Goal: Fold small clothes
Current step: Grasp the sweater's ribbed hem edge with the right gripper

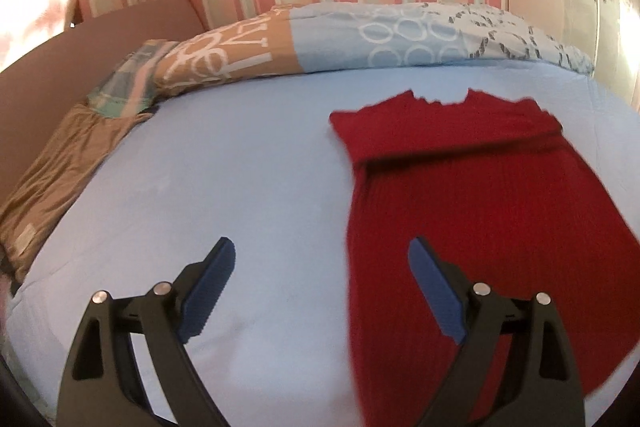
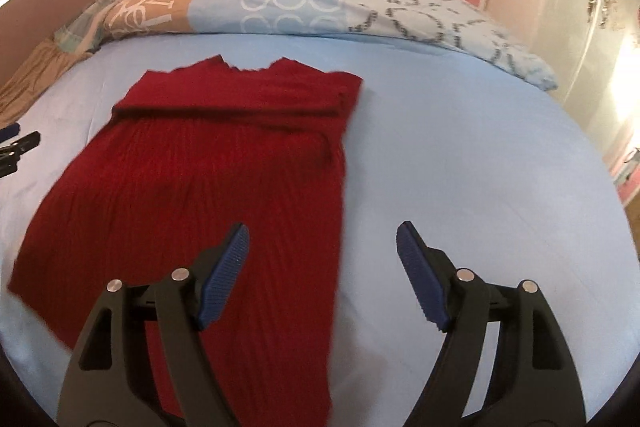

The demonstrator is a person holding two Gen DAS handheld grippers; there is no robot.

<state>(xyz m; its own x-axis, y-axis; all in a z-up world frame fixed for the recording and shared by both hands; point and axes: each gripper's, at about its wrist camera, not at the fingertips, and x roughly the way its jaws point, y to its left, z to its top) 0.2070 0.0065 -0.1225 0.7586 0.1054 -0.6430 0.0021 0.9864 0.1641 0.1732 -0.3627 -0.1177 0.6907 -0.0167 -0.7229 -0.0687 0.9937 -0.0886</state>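
Here, both my claws stand open and empty: left gripper [image 1: 322, 259], right gripper [image 2: 322, 243]. The red ribbed knit garment [image 2: 208, 163], sleeves folded in, lies ahead between them on the pale blue bedsheet [image 2: 460, 147]. Next, I judge: grip its near hem, fold upward.

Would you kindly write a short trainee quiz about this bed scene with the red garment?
1. True or false: the left gripper is clamped on the red knit garment.
2. What has been folded over at the garment's far end? A) both sleeves B) the hem C) nothing
3. What surface does the garment lie on?

Key: 1 false, both it and the right gripper are open and empty. 2 A. 3 The light blue bedsheet.
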